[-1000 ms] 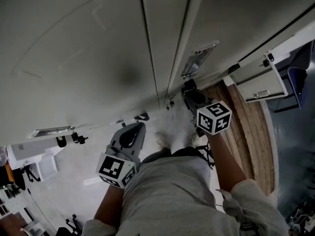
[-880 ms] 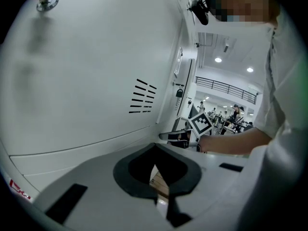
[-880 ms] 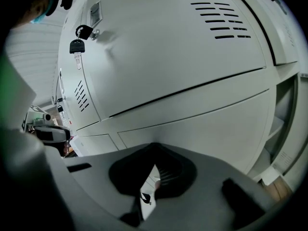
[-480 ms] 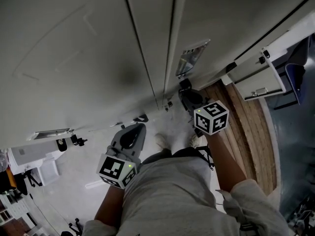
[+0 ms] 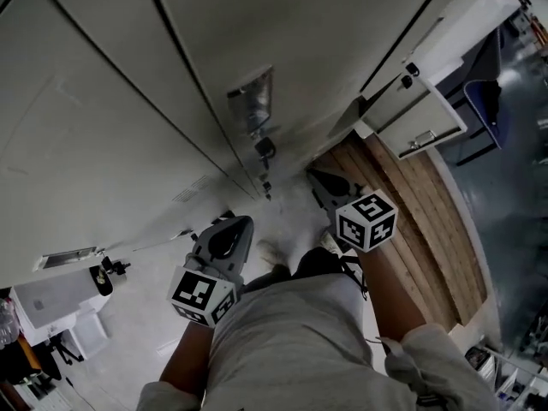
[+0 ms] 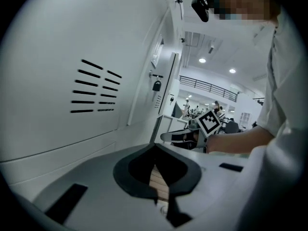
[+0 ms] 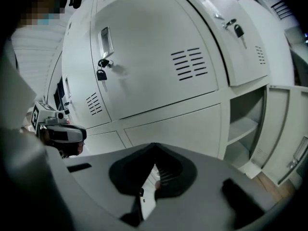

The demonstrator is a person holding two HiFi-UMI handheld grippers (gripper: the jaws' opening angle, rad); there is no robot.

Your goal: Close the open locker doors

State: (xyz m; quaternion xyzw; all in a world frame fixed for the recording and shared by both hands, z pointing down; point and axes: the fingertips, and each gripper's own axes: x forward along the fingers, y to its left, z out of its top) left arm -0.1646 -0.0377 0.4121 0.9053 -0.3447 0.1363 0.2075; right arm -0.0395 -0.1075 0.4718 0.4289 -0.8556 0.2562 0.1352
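White steel lockers fill the head view. One low open locker door juts out at the right, well apart from the left gripper and the right gripper.

In the left gripper view the jaws are together and empty.

In the right gripper view the jaws are likewise closed on nothing, and the open compartment lies to the right. Shoved hard, that door could bounce back unlatched.

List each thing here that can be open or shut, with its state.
Left gripper: shut, empty.
Right gripper: shut, empty.
Padlocked door: closed.
Padlock: hanging at that door's latch.
Upper right door: closed.
Lower right door: open, shelf showing.
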